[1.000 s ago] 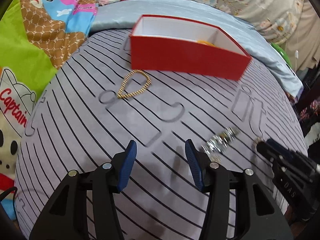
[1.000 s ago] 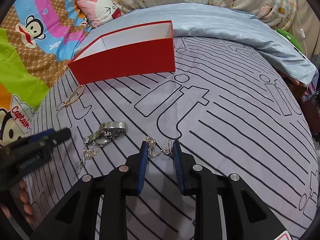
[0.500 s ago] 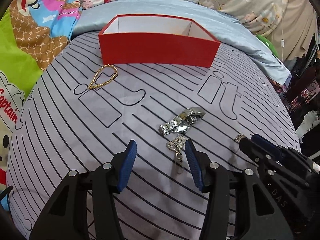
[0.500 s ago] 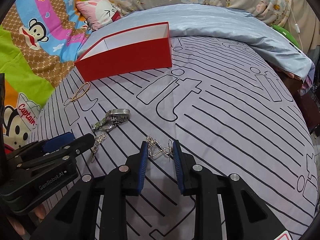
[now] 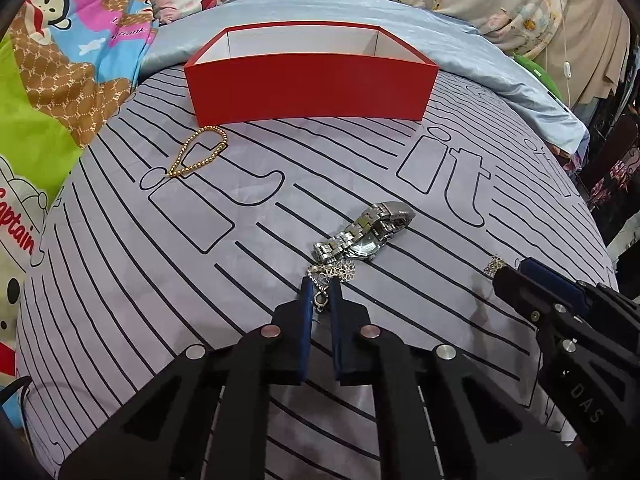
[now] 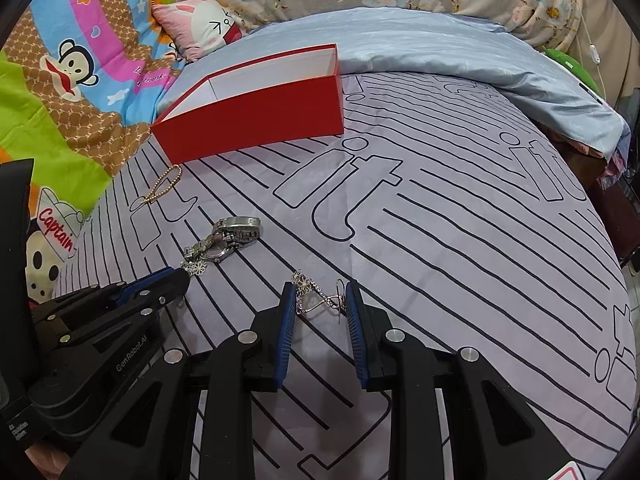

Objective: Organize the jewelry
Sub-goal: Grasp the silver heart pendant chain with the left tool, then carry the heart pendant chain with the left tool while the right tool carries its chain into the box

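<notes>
An open red box (image 5: pixel 310 92) (image 6: pixel 256 118) stands at the far side of the striped grey bedspread. A gold bead bracelet (image 5: pixel 198 152) (image 6: pixel 162 184) lies in front of its left corner. A silver watch (image 5: pixel 366 232) (image 6: pixel 228 238) lies mid-bed. My left gripper (image 5: pixel 320 290) (image 6: pixel 176 278) is shut on a silver flower chain (image 5: pixel 334 274) (image 6: pixel 196 267) just before the watch. My right gripper (image 6: pixel 320 294) (image 5: pixel 516 274) is part open around a silver heart earring (image 6: pixel 318 294), which lies between the fingers on the bedspread.
A pale blue quilt (image 6: pixel 460 52) lies behind the box. Cartoon-print bedding (image 6: pixel 60 80) and a pink pillow (image 6: pixel 208 24) lie at the left. The bed edge drops off at the right (image 6: pixel 616 184).
My left gripper moved forward over the flower chain and closed on it. The right gripper stayed in place around the earring.
</notes>
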A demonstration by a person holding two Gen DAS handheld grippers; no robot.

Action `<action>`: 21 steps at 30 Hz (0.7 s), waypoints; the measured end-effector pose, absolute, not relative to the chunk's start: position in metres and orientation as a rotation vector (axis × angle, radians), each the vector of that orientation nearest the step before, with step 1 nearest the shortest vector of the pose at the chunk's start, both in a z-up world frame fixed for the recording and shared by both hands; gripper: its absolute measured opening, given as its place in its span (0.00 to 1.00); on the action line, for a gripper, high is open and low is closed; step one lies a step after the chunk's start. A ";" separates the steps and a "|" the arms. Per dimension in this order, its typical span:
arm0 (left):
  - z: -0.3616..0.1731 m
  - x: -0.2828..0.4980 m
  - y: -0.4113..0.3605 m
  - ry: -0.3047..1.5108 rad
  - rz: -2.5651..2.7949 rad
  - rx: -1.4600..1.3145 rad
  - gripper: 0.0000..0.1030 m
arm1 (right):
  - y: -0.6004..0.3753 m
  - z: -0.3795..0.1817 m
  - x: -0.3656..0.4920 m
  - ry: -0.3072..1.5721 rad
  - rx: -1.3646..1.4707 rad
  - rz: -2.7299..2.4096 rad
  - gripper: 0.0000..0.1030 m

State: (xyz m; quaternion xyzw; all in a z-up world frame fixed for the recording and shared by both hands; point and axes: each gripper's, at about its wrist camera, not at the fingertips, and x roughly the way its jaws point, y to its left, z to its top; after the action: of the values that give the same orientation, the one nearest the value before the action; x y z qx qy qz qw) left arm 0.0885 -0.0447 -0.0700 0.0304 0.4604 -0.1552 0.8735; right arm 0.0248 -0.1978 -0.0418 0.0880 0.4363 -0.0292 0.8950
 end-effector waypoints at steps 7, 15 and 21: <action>-0.059 0.086 -0.037 0.962 -0.351 0.029 0.07 | -0.191 -0.033 0.026 0.892 0.166 -0.042 0.23; -0.018 0.104 -0.027 0.882 -0.352 0.002 0.08 | -0.188 -0.009 0.046 0.846 0.172 0.000 0.23; 0.009 0.139 -0.025 0.821 -0.317 0.003 0.08 | -0.185 0.015 0.085 0.801 0.138 0.017 0.23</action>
State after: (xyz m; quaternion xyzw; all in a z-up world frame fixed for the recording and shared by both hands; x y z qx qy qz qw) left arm 0.1395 -0.0248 0.0093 0.0015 0.3972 -0.1534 0.9048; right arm 0.0850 -0.1848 0.0146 0.0673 0.3896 0.0082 0.9185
